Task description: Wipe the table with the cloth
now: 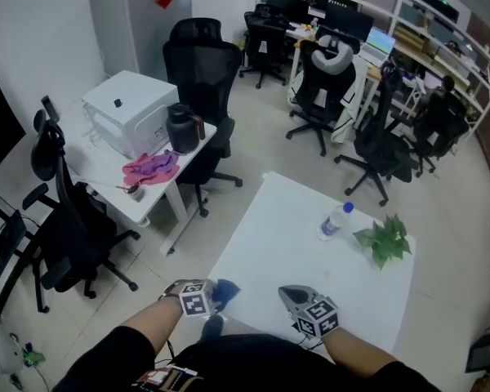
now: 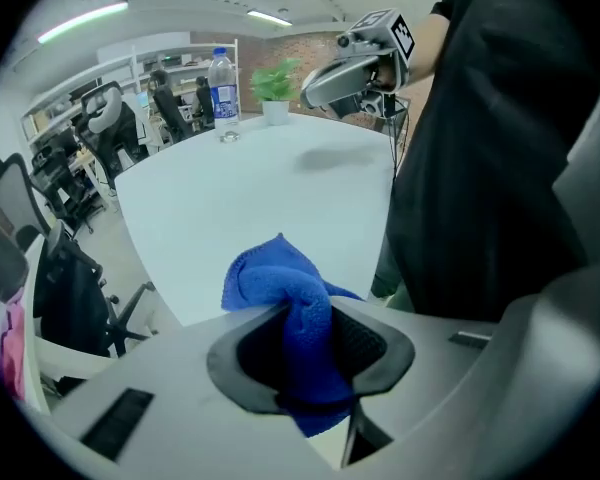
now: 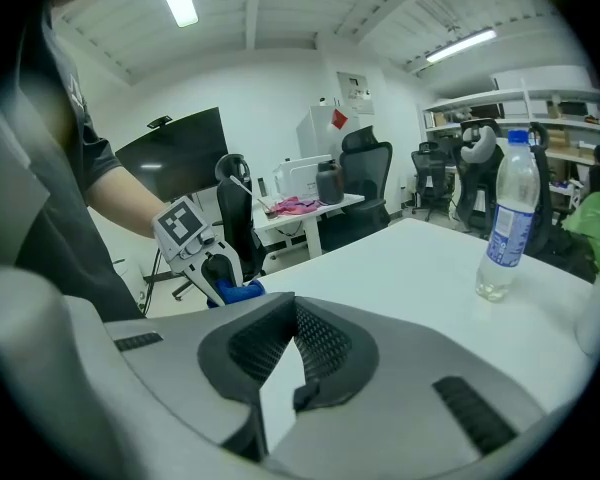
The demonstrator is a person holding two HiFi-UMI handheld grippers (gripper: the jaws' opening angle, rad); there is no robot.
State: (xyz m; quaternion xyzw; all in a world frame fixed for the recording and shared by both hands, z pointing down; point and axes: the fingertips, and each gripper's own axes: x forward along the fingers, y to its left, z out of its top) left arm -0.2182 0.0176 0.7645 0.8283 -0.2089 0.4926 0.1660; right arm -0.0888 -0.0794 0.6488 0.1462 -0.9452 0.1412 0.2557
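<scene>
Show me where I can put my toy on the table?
The table is bare across its middle, between the bottle and the cloth at the near edge. Crowded only on the right, by bottle and plant.

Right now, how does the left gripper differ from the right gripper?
The left gripper is shut on the blue cloth; the right gripper holds nothing, its jaws together. The left gripper is at the table's left edge; the right gripper is over the tabletop. Both are hand-held and carry a marker cube.
</scene>
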